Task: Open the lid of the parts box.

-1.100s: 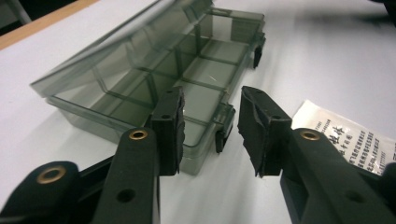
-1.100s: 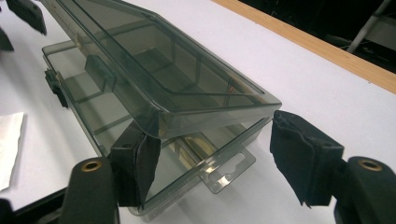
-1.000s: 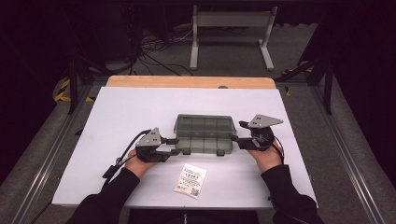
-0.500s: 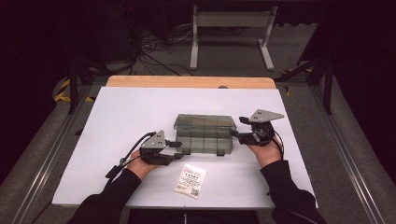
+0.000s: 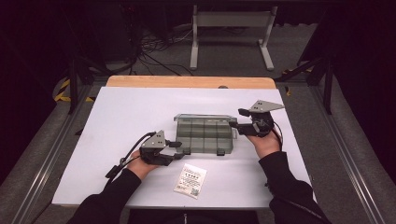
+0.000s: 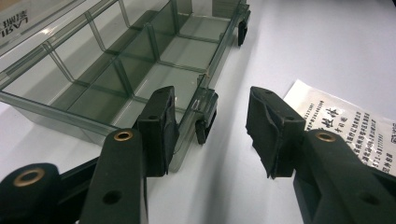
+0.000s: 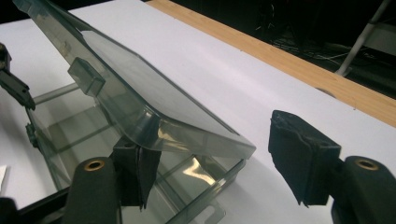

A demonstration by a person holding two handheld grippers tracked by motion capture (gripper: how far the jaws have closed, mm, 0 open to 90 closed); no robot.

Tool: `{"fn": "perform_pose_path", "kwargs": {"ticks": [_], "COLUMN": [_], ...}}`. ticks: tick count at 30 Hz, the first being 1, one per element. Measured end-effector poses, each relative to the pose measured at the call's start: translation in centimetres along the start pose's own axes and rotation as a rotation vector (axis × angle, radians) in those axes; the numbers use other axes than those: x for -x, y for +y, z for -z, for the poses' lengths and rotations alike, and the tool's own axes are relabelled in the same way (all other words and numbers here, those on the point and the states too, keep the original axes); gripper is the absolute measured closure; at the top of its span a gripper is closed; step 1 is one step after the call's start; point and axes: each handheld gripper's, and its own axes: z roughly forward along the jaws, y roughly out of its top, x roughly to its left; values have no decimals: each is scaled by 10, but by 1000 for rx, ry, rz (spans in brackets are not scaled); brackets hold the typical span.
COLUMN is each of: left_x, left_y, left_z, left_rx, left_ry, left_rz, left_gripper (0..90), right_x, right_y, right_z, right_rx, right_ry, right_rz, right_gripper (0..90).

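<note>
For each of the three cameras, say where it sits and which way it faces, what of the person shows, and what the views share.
High view: fixed above the person's side, looking forward and down on the table; forearms, hands, left gripper and right gripper show.
Left gripper view: rides the left gripper, looking along its open jaws at the box's near edge and the packet.
Right gripper view: rides the right gripper, looking under the raised lid toward the wooden table edge.
Shared: the clear divided box.

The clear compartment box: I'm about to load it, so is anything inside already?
The smoky clear plastic compartment box has bare compartments wherever visible, with white table showing through. The raised lid hides some far compartments.
</note>
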Motion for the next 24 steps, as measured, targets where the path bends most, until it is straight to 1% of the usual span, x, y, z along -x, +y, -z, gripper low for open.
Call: {"fn": "perform_pose_path", "kwargs": {"ticks": [2, 5, 11, 15, 19, 24], "left_x": [0, -1, -1, -1, -1, -1], "left_y": [0, 0, 0, 0, 0, 0], "left_z": [0, 0, 0, 0, 0, 0], "left_rx": [-1, -1, 0, 0, -1, -2], "left_ry": [-1, -1, -4, -6, -6, -8], "left_rz": [-1, -2, -2, -2, -2, -2], "left_gripper": [528, 528, 526, 524, 522, 520], "right_x": [4, 6, 11, 14, 19, 25], "right_y": [3, 5, 11, 14, 17, 19], "right_z": [-2, -5, -12, -15, -20, -26], "right_rx": [9, 13, 15, 18, 19, 24], "right_ry": [6, 11, 22, 23, 15, 15], "right_rz": [-16, -26, -28, -30, -32, -49], "right_gripper": [361, 373, 421, 433, 445, 457]}}
